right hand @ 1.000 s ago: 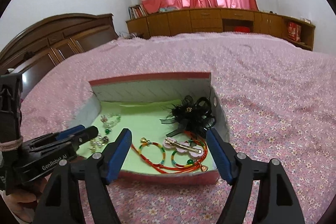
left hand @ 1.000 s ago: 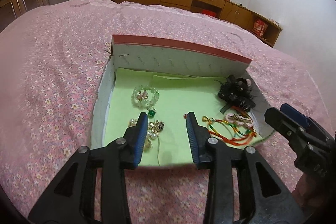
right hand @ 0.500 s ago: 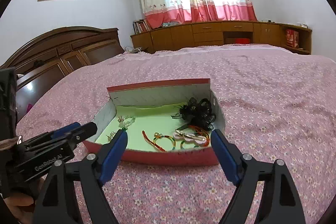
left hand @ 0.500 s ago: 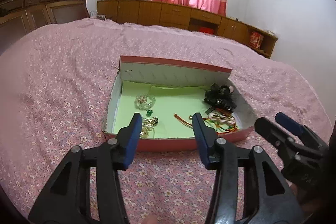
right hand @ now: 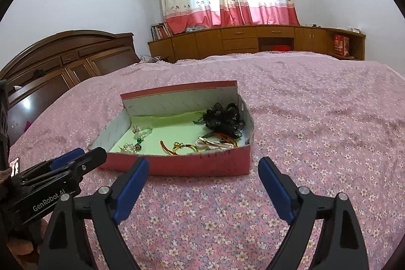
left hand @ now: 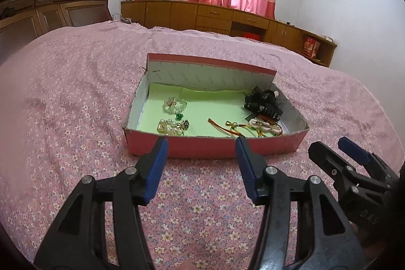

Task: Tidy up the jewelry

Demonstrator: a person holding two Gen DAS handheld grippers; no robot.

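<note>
A red cardboard box [left hand: 202, 148] [right hand: 182, 165] with a green paper lining sits on the bed. Inside lie a clear bead bracelet [left hand: 174, 104], a pearl and gold cluster [left hand: 172, 127], red and orange cord bangles [left hand: 233, 129] [right hand: 182, 147], a pink hair clip [left hand: 264, 127] [right hand: 215, 142] and a black lace hair bow [left hand: 264, 103] [right hand: 224, 119]. My left gripper [left hand: 201, 146] is open and empty, just in front of the box's near wall. My right gripper [right hand: 203, 168] is open and empty, in front of the box too; it also shows at the left wrist view's right edge [left hand: 336, 151].
The box rests on a pink flowered bedspread [left hand: 76, 105] that stretches on all sides. A dark wooden headboard [right hand: 65, 60] stands at the left. Wooden cabinets [right hand: 253, 41] and curtains line the far wall.
Both grippers have pulled back and away from the box; a second ago the left fingertips were over the box's inside. Both stayed open and empty.
</note>
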